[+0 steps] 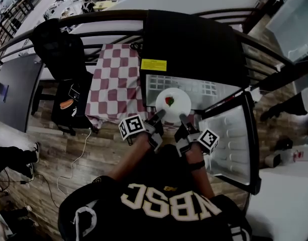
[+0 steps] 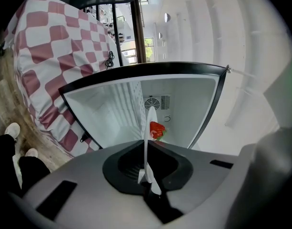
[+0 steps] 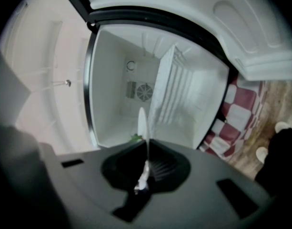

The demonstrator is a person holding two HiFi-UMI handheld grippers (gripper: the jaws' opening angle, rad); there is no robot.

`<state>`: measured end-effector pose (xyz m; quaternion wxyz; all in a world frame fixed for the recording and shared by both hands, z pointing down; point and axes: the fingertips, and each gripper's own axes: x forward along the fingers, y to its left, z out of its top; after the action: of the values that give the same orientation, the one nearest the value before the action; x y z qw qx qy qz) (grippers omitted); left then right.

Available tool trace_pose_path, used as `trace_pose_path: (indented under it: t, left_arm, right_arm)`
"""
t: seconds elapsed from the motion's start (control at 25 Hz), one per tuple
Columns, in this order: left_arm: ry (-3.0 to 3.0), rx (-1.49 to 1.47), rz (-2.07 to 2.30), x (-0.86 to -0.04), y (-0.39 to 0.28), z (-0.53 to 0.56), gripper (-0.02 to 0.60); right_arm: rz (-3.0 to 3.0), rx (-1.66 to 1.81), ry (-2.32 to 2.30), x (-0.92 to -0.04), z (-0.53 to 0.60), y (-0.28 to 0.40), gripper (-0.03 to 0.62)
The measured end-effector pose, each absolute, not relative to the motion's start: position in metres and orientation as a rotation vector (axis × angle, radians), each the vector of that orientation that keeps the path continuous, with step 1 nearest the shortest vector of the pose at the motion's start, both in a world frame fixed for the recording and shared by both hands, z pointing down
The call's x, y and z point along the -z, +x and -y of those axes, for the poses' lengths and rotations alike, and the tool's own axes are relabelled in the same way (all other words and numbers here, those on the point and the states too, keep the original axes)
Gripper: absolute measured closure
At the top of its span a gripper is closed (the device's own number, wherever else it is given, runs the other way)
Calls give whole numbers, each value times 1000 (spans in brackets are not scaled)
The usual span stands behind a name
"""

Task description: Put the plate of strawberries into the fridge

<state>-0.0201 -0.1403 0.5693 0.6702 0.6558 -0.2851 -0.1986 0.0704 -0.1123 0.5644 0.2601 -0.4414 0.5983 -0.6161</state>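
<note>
Closest to the head camera is the person's black jersey [image 1: 164, 205], with both forearms reaching forward from it to the open fridge [image 1: 194, 39]. The left gripper [image 1: 159, 115] and the right gripper [image 1: 184, 118] sit side by side, each with its marker cube turned upward, and both hold the white plate [image 1: 180, 105] by its near rim. The left one grips the near-left part of the rim, the right one the near-right part.

In the left gripper view the fingers [image 2: 79, 175] are drawn narrow and pinch the plate, which shows edge-on as a thin white line rising from between them. The strawberry [image 1: 169, 101] lies just past the fingertips, a little right of that line. The right gripper view shows the same thing: its fingers are nearly together on the plate's edge, with a bit of green leaf peeking beside it.

The plate sits at the mouth of the fridge, over the front of the white wire shelf [image 1: 206, 88]; whether it touches the shelf I cannot tell. The fridge door [image 1: 229, 134] stands swung open to the right. A desk covered by a red-and-white checked cloth [image 1: 116, 79] stands just left of the fridge.
</note>
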Motion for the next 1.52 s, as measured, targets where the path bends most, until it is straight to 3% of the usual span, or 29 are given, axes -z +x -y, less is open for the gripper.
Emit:
trace_pose_path:
  t: [0.48, 1.52]
  left_arm:
    - [1482, 489, 749, -566, 11, 186, 554]
    - [1442, 444, 839, -593, 22, 238, 552]
  right_arm:
    - [-1615, 1684, -1146, -563, 163, 104, 563]
    - [-1540, 1794, -1125, -587, 222, 112, 563]
